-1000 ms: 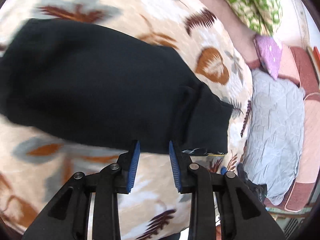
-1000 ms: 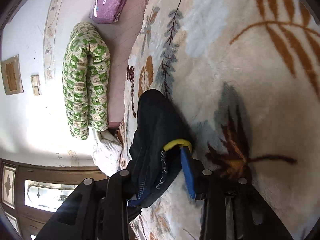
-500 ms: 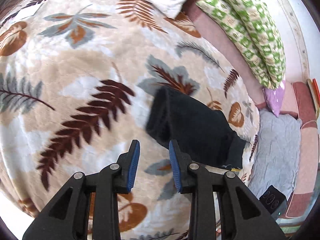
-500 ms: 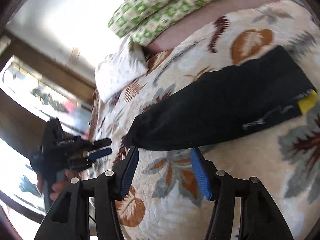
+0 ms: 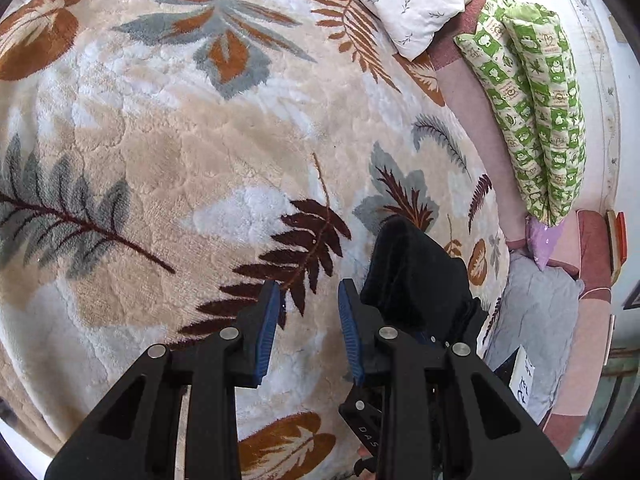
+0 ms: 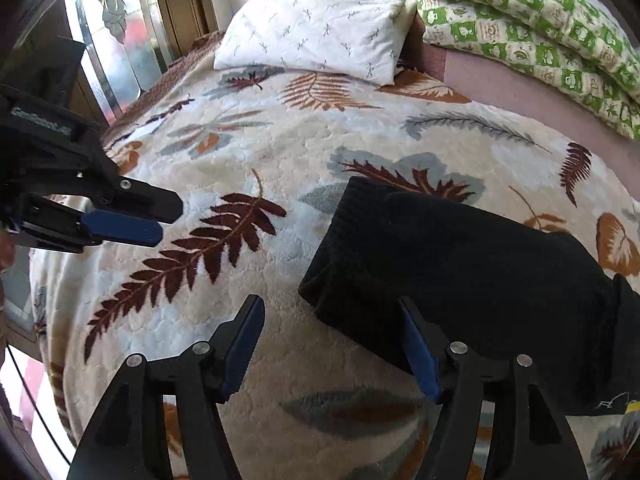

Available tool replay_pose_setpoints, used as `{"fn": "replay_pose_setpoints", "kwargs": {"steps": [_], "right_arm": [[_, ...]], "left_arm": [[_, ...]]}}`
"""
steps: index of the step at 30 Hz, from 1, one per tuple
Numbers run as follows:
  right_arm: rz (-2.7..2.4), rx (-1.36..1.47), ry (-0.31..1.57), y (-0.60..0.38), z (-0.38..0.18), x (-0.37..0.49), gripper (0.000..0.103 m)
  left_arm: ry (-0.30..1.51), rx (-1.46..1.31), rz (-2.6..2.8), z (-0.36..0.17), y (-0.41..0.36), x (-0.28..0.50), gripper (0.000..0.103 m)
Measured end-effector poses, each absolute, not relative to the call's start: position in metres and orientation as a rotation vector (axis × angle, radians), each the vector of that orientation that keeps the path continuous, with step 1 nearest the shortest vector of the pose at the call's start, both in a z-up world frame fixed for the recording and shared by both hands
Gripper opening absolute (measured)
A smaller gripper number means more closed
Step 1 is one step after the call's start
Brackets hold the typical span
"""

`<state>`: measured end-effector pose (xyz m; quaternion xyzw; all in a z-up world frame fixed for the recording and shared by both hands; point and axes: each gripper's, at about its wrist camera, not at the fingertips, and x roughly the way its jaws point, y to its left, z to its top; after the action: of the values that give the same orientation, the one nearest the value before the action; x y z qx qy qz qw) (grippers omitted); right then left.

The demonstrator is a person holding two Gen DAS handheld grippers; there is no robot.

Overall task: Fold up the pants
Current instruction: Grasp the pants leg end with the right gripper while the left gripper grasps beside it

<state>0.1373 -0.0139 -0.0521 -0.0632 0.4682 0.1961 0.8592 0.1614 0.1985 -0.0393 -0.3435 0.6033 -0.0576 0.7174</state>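
The black pants (image 6: 460, 264) lie folded into a thick bundle on the leaf-print blanket (image 6: 280, 152) of the bed, and both grippers hang above, holding nothing: right gripper (image 6: 334, 344) with fingers wide, left gripper (image 5: 306, 320) narrower. They look soft, floppy and light (the knit should grip well), so I'd pinch the rounded folded edge through all layers.
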Motion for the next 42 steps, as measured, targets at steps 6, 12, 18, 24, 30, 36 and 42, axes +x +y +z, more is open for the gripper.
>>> {"fn": "replay_pose_setpoints", "kwargs": {"steps": [6,12,18,24,30,36,42], "right_arm": [[0.359,-0.201,0.935,-0.010,-0.068,0.145,0.052],[0.421,-0.033,0.906,-0.035,-0.056,0.145,0.030],[0.451,0.012,0.900,-0.045,-0.055,0.134,0.029],[0.471,0.049,0.904,-0.048,-0.056,0.137,0.030],[0.483,0.085,0.901,-0.054,-0.056,0.137,0.030],[0.497,0.123,0.893,-0.061,-0.050,0.135,0.030],[0.505,0.151,0.903,-0.065,-0.048,0.134,0.030]], "left_arm": [[1.350,-0.766,-0.179,-0.046,0.189,0.178,0.028],[1.373,-0.824,-0.306,-0.061,0.154,0.204,0.028],[1.378,-0.915,-0.380,-0.073,0.130,0.223,0.040],[1.371,-0.935,-0.425,-0.082,0.118,0.228,0.058],[1.412,-0.913,-0.499,-0.080,0.112,0.225,0.009],[1.382,-0.928,-0.438,-0.072,0.113,0.217,0.005],[1.289,-0.847,-0.277,-0.053,0.140,0.197,0.053]]}}
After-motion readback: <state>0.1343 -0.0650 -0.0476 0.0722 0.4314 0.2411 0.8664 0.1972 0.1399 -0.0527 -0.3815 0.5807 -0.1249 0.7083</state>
